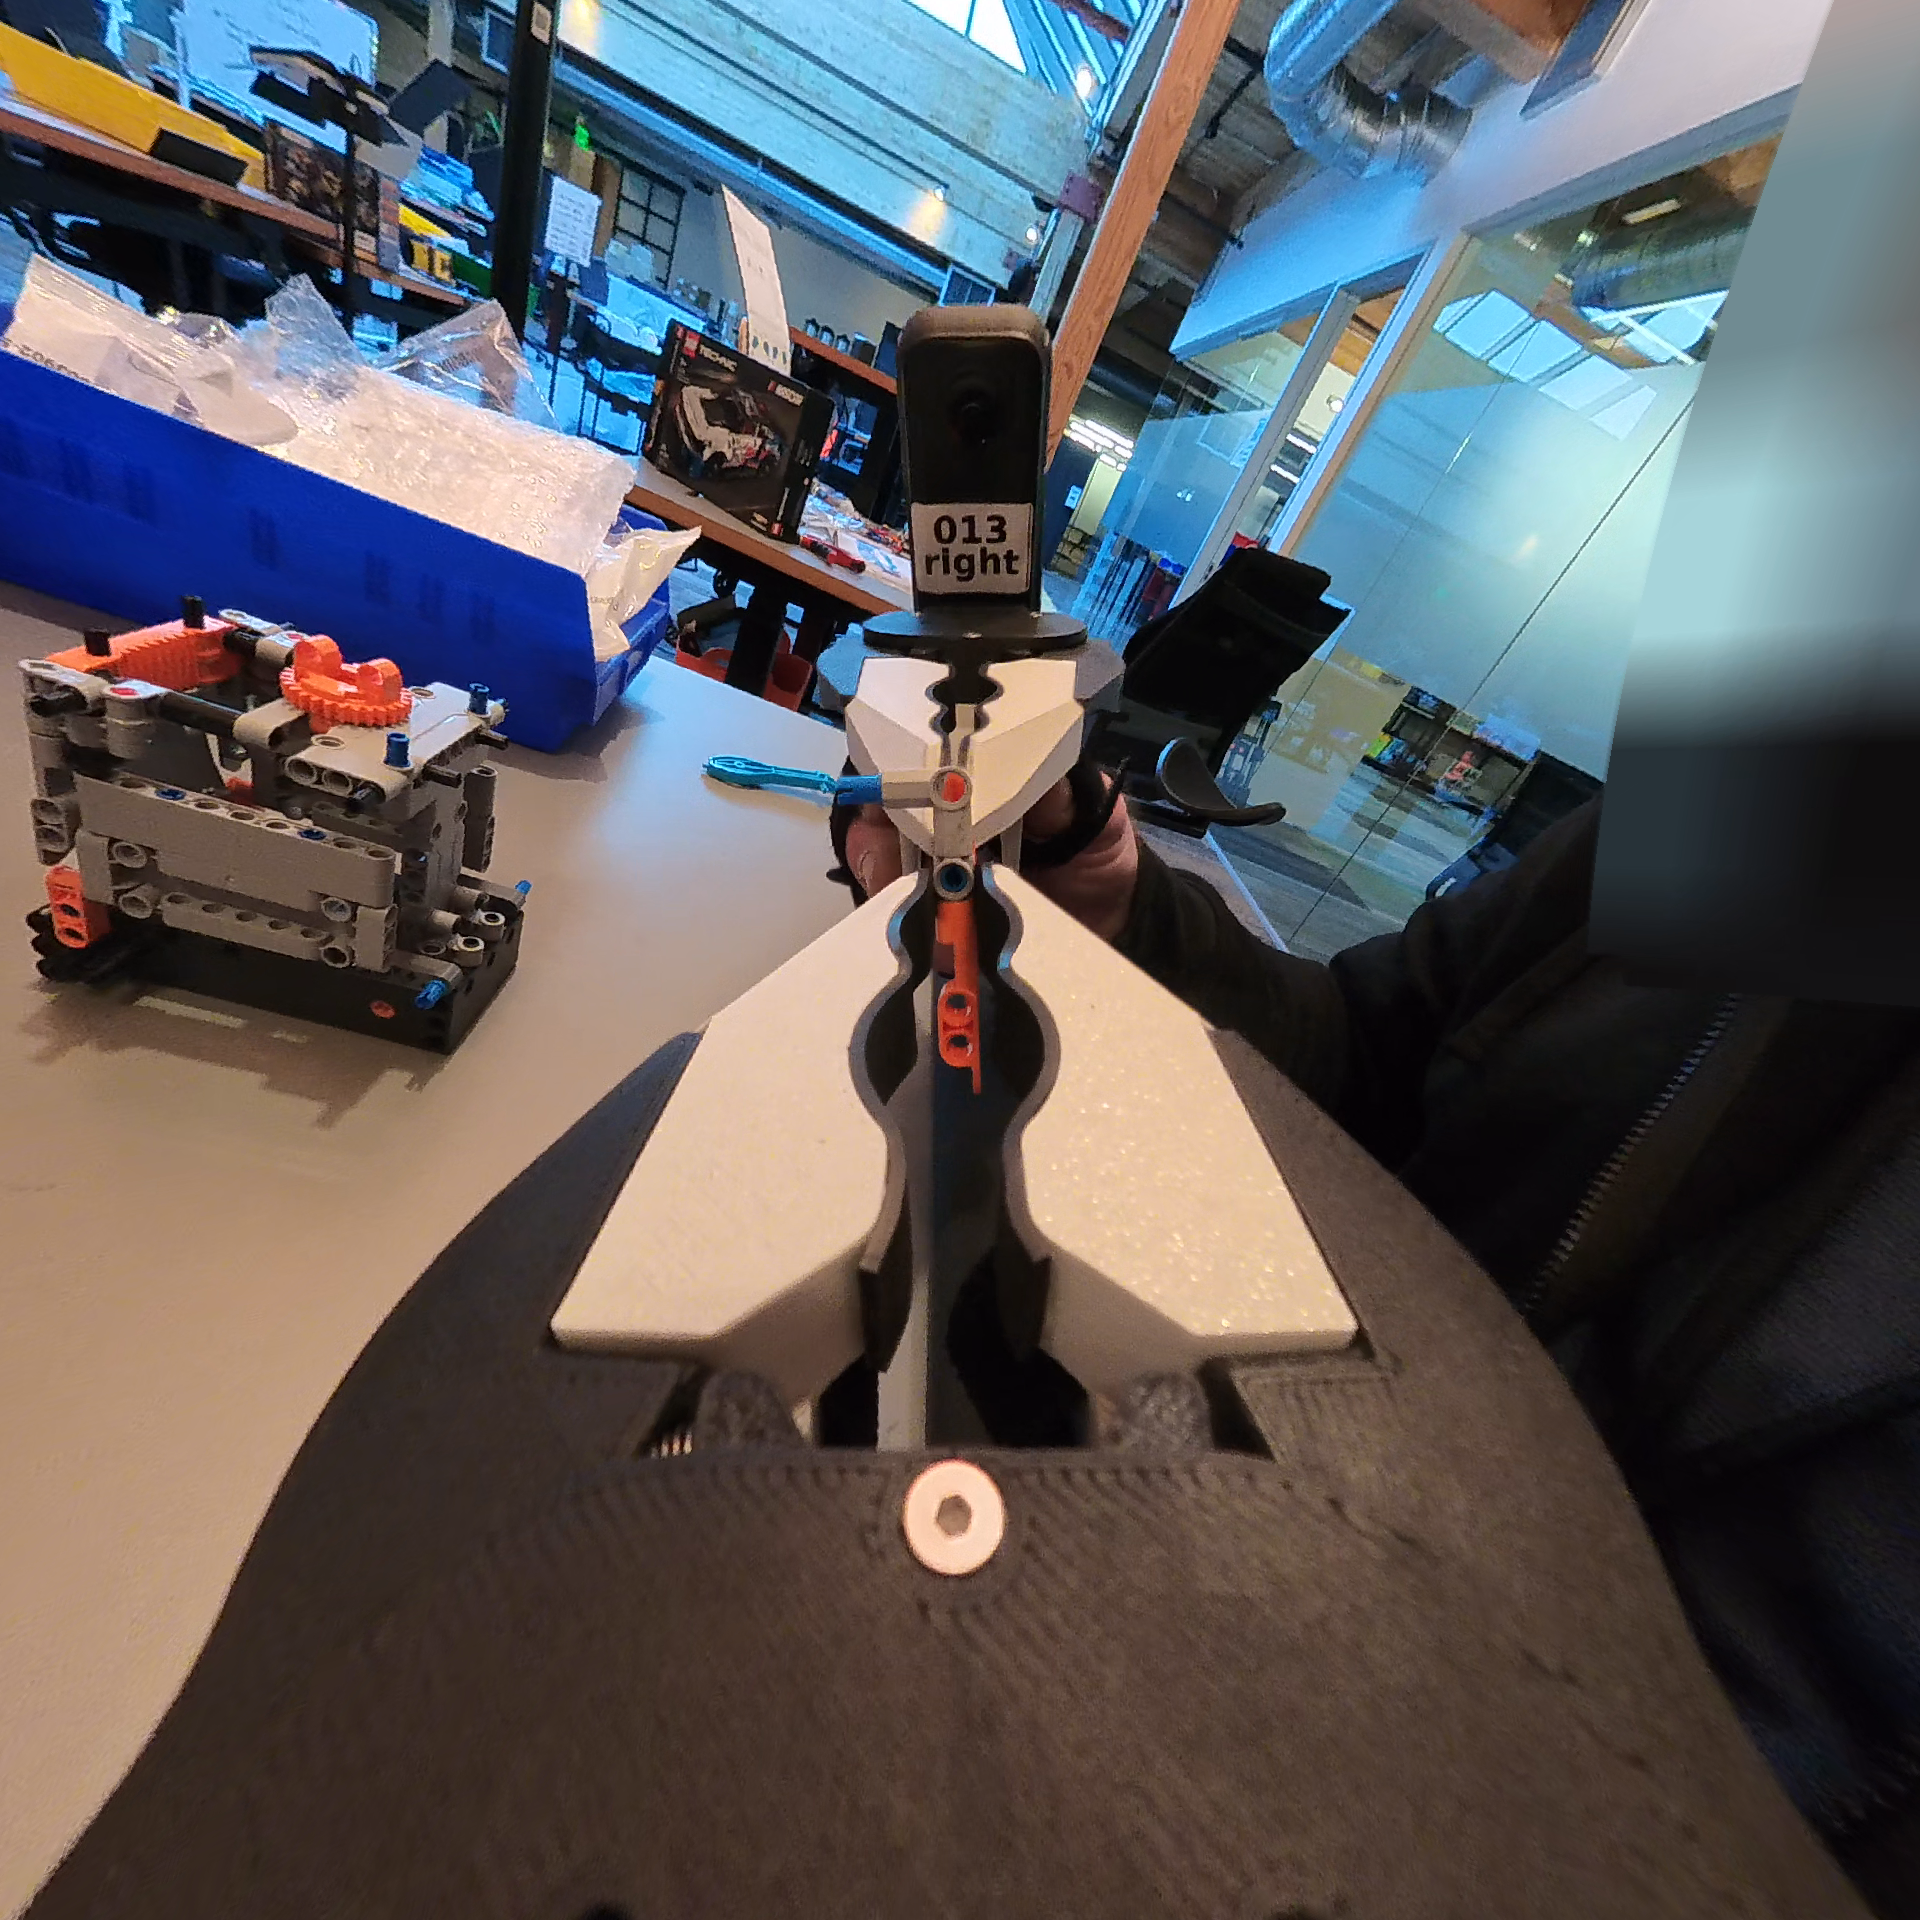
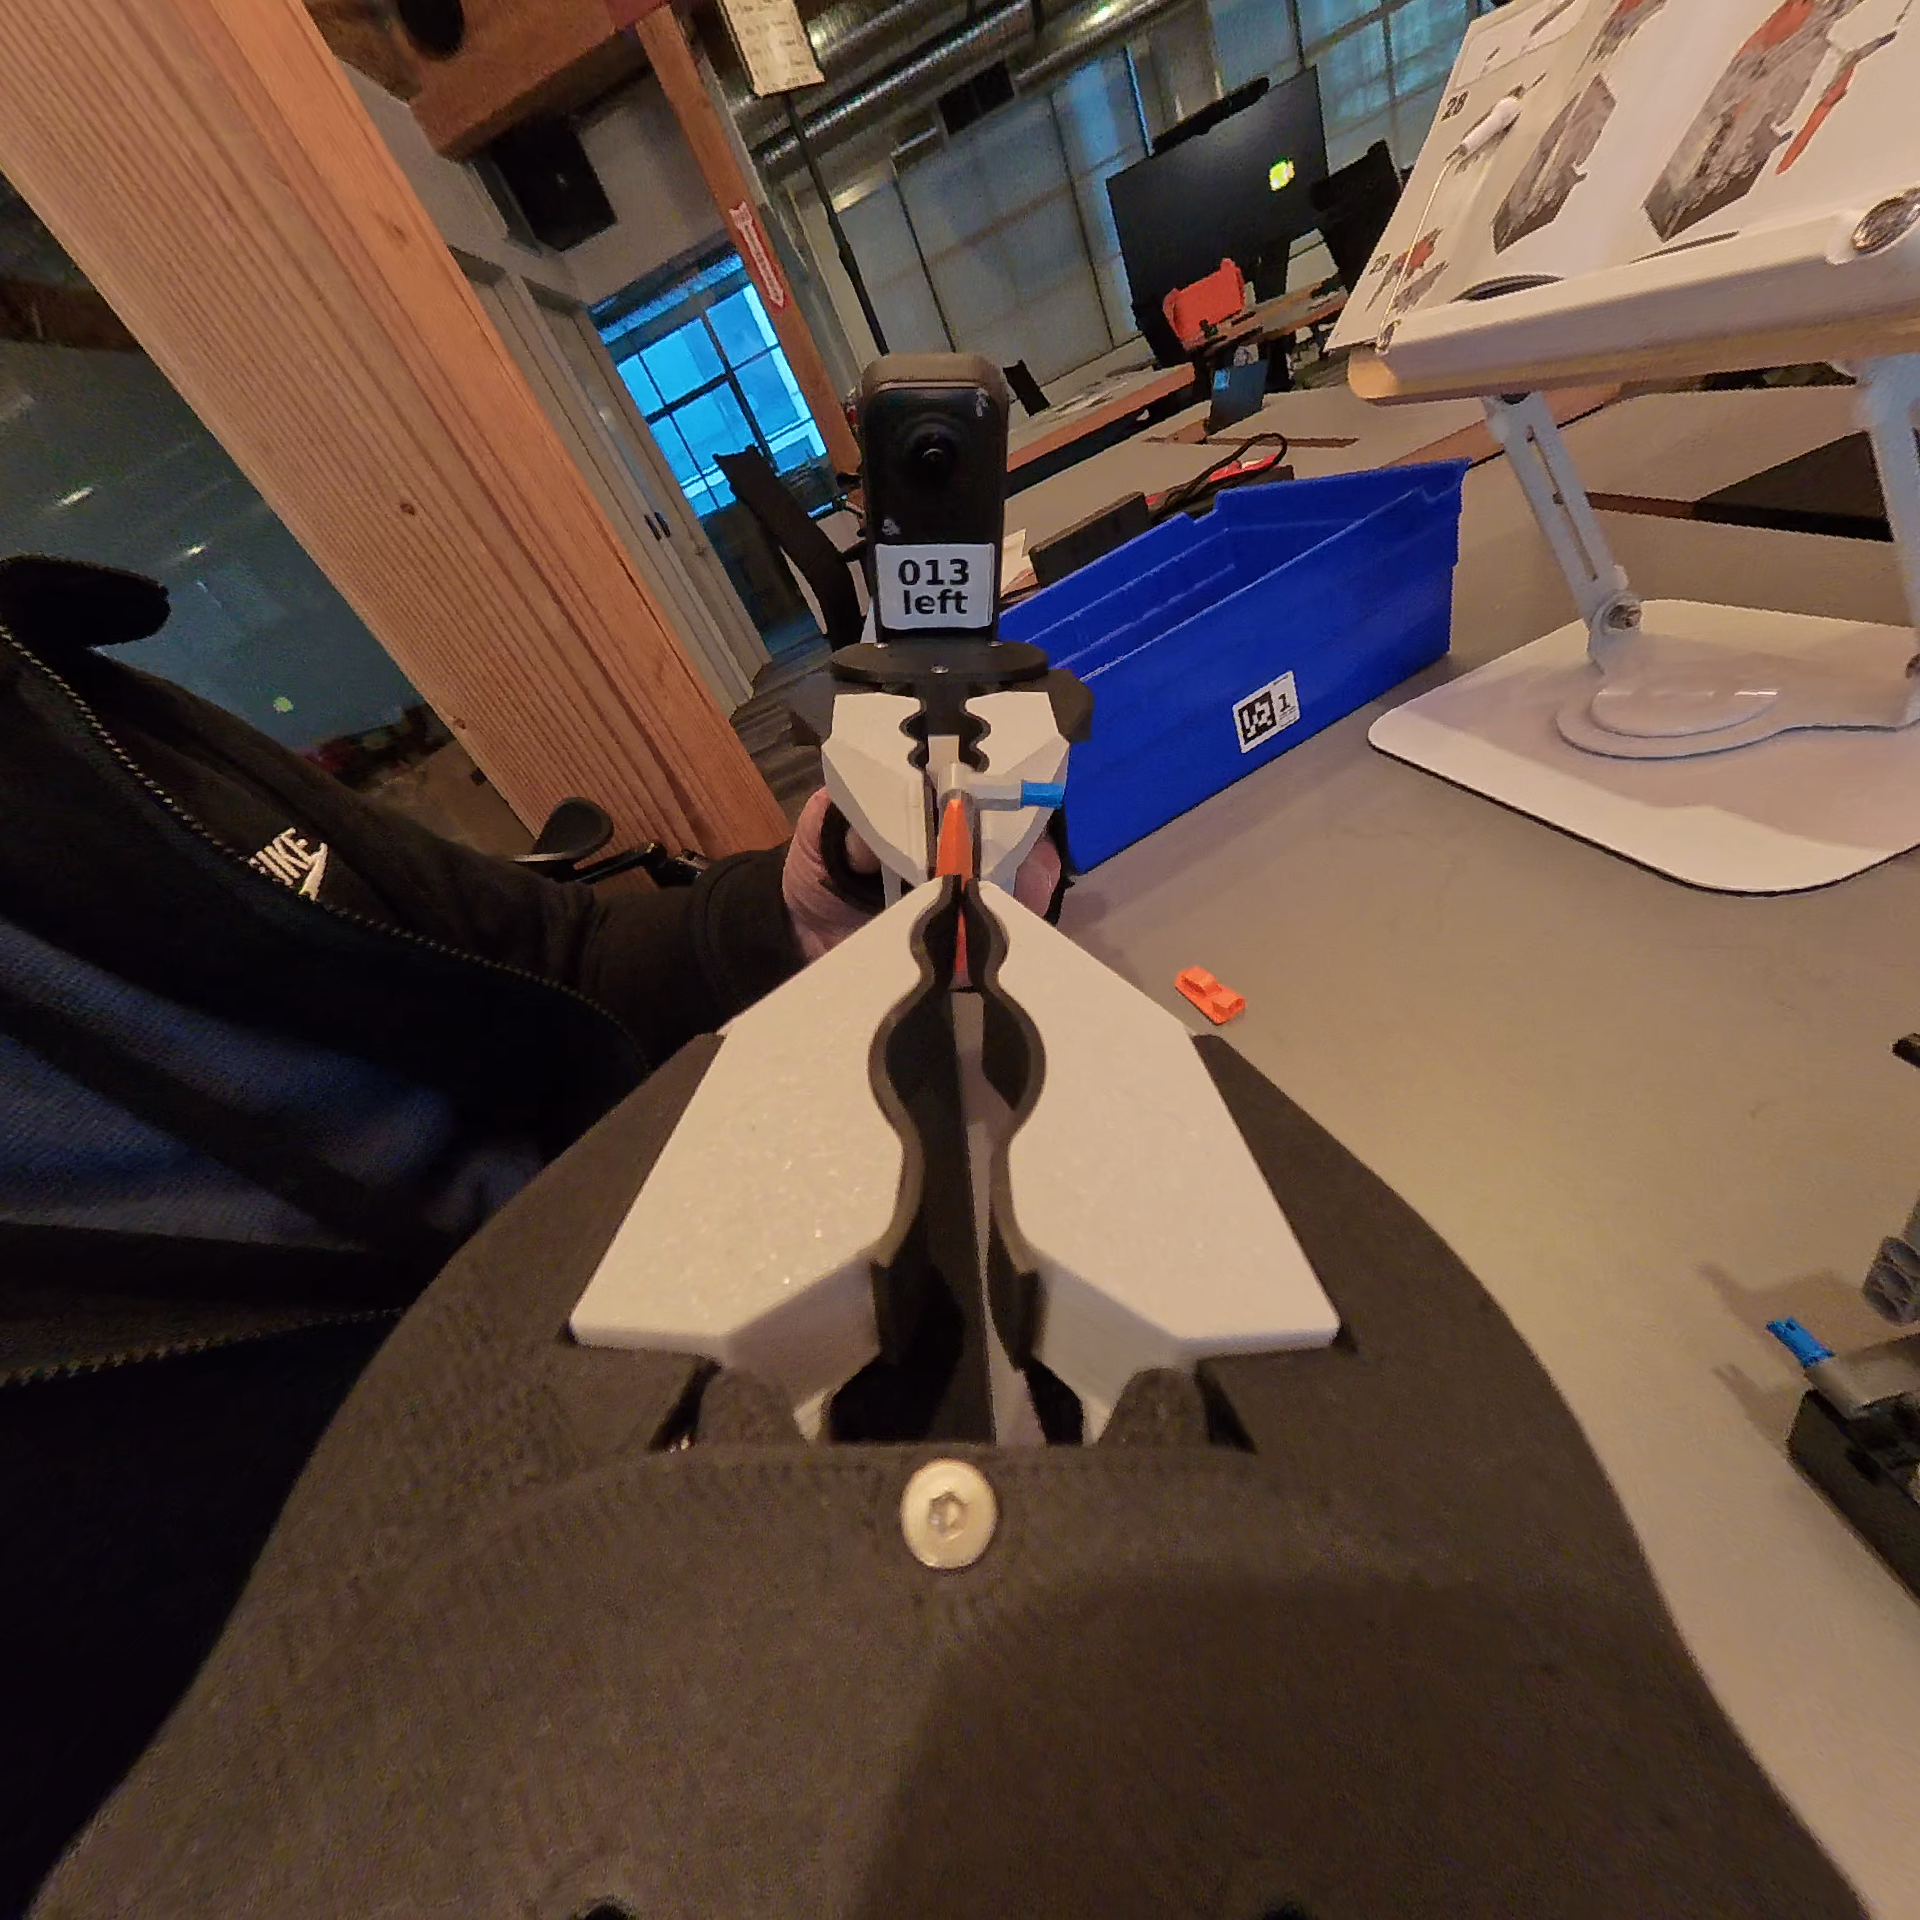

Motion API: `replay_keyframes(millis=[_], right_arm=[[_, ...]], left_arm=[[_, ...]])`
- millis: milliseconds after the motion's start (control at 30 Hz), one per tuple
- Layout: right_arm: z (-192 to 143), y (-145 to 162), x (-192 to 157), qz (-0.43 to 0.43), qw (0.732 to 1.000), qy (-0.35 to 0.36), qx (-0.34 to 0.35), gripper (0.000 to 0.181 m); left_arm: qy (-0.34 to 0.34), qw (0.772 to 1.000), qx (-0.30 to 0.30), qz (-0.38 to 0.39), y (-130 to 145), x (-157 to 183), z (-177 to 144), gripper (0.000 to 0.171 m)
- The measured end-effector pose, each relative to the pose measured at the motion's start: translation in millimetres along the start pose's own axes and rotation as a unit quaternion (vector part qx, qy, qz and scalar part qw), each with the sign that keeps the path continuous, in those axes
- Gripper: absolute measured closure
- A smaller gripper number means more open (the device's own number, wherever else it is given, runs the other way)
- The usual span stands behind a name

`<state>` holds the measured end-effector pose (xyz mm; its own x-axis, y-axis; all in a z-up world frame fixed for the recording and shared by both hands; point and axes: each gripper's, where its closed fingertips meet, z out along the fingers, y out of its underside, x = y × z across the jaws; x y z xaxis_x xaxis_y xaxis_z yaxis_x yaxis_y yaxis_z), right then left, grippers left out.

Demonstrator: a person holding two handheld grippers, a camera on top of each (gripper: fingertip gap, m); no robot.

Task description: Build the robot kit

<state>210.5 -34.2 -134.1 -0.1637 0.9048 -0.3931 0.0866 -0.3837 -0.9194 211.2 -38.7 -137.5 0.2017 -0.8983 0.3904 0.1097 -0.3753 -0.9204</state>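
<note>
The two grippers face each other nose to nose above a grey table [image 1: 644, 862], each with white faceted fingers on a rough black printed body.

In the left wrist view, the left gripper [image 1: 954, 894] has its fingers nearly together, pinching a thin orange beam [image 1: 958, 1003] with round holes that stands on edge between them. Just past its tip, the right gripper [image 1: 954, 774] is likewise nearly closed on a grey cross-shaped connector [image 1: 948, 795], which carries a blue pin [image 1: 857, 787] sticking out sideways and an orange dot at its centre. The connector's lower end touches the top of the orange beam. A gloved hand [image 1: 1081, 862] grips the right tool. This view alone shows a blocky grey, black and orange brick model [image 1: 260, 831] with an orange gear on top, standing well apart on the table, a blue bin [image 1: 312, 561] stuffed with clear bubble wrap, and a black toy box [image 1: 738, 431] on a far desk.

The right wrist view sees the same meeting from the other side: the right gripper [image 2: 951, 904] clamps near its tip, and the left gripper [image 2: 948, 800] sits beyond with the orange piece edge-on. Only here appear a small loose orange piece [image 2: 1208, 994] on the table, an empty blue bin [image 2: 1247, 644] with a square code sticker, and an open instruction booklet [image 2: 1662, 145] on a white tilting stand [image 2: 1621, 727].

Each tool carries a black camera bearing a white printed label.
</note>
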Motion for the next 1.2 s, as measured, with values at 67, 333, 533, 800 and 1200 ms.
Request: replay_keyframes(millis=[67, 333, 533, 800, 1200], right_arm=[[0.0, 1.3, -1.2, 0.004, 1.0, -0.007, -0.004, 0.175], [1.4, 1.3, -2.3, -0.005, 1.0, 0.0, -0.001, 0.179], [16.8, 11.4, -11.0, -0.037, 0.999, -0.001, -0.04, 0.181], [-16.3, 8.0, 5.1, -0.05, 0.997, 0.06, -0.021, 0.175], [-18.1, 11.9, 7.4, 0.0, 0.999, 0.038, -0.008, 0.169]], left_arm=[[-0.003, 1.0, 0.005, -0.003, -1.5, -1.6, -1.3, 0.167], [-0.006, 1.0, -0.003, 0.006, 1.3, 0.6, 0.7, 0.167], [-0.006, 0.993, -0.098, 0.058, 40.3, 16.2, 33.9, 0.166], [-0.027, 0.998, -0.05, 0.017, 21.0, -2.6, 18.3, 0.167], [-0.045, 0.997, -0.066, 0.021, 22.1, -7.7, 20.8, 0.166]])
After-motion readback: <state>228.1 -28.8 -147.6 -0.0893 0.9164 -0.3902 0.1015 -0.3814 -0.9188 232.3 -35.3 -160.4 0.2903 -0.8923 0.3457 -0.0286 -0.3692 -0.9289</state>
